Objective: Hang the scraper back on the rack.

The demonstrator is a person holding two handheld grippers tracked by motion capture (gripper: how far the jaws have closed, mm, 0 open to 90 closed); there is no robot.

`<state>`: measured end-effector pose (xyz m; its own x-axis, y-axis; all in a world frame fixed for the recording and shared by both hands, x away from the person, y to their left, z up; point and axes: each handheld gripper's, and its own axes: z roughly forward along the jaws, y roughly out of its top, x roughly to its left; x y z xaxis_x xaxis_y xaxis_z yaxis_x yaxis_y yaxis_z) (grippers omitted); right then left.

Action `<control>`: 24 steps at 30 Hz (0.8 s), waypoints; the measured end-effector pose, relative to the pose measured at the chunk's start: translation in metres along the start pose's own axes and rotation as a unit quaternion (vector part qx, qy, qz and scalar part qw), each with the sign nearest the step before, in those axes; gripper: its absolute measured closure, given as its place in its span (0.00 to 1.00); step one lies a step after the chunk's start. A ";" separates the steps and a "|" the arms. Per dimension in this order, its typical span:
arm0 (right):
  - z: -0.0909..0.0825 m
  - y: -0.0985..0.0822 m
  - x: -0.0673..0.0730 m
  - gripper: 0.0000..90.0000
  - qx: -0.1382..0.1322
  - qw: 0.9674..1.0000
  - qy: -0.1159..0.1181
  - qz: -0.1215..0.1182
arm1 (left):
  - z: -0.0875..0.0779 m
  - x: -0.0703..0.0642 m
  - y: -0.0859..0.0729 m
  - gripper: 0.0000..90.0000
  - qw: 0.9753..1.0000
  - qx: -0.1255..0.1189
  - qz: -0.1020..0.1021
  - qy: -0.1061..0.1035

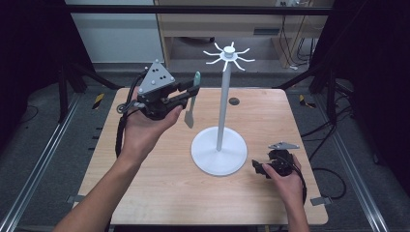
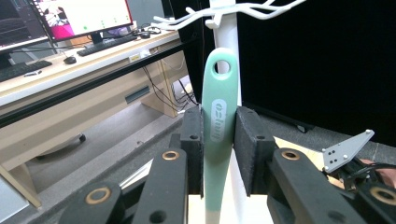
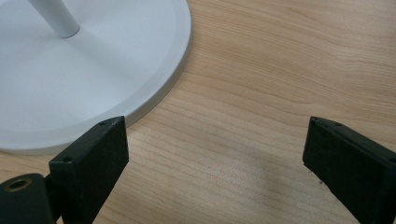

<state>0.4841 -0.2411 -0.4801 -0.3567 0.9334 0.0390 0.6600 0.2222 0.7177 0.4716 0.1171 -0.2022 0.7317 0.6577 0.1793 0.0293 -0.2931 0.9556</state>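
Left gripper [image 1: 189,94] raised with utensil; right gripper [image 1: 257,168] resting low.

My left forearm reaches up from the near edge, wrist lifted, jaws pointing toward the white stand [image 1: 220,150]. My pads clamp the mint-green utensil handle [image 2: 218,126], upright, hanging hole on top, near the pole; the grey blade end hangs below, its shape unclear. My right hand sits on the table [image 1: 159,193] beside the stand's base, jaws spread wide with nothing between them.
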 end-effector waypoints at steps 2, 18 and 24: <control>0.000 0.000 0.000 0.08 0.000 1.000 0.000 0.001 | 0.001 0.000 0.001 0.82 1.000 -0.002 0.002 0.003; 0.000 0.000 0.000 0.08 0.000 1.000 0.000 0.001 | 0.007 0.002 0.005 0.82 1.000 -0.011 -0.006 0.007; -0.001 0.000 0.000 0.08 -0.001 1.000 0.001 0.001 | 0.009 0.001 0.011 0.82 1.000 -0.017 -0.007 0.002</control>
<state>0.4837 -0.2416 -0.4797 -0.3559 0.9336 0.0419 0.6598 0.2193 0.7187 0.4788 0.1082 -0.1940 0.7285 0.6643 0.1674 0.0164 -0.2613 0.9651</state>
